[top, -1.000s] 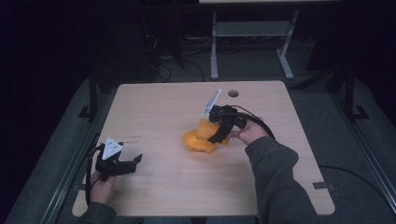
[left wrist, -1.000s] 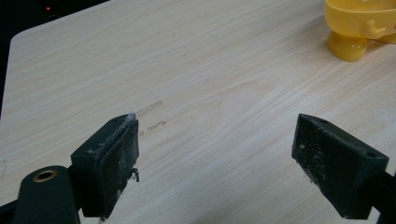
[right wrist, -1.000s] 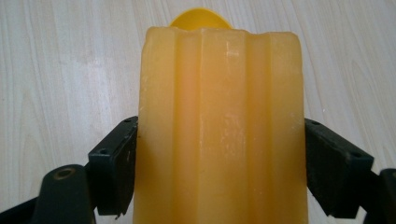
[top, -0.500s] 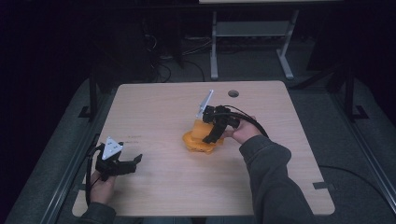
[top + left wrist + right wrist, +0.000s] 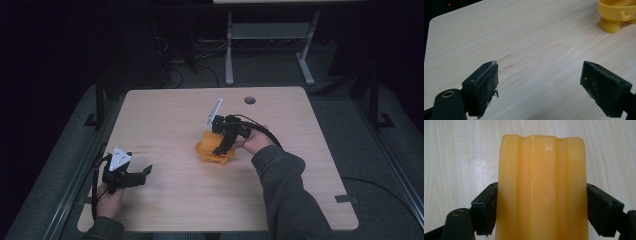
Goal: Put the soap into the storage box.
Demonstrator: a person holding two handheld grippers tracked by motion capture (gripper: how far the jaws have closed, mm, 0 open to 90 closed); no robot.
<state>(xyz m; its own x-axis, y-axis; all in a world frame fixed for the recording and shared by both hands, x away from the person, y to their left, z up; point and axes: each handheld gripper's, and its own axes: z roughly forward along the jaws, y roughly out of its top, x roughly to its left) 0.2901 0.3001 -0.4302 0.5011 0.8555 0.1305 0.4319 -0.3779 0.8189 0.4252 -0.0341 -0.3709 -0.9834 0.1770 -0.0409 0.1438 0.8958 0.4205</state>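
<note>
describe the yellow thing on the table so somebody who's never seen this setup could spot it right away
Start at the pale wooden table and look near its middle, just in front of the person's right hand. There the right gripper has its fingers closed on either side of a glossy yellow-orange plastic toy, ribbed lengthwise; it is the table's one brightly coloured thing.

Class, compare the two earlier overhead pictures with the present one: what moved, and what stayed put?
The right hand-held gripper slid slightly leftward over the yellow object, its jaws now against both sides. The left hand-held gripper stayed open near the table's front-left corner; the yellow object hardly shifted.
</note>
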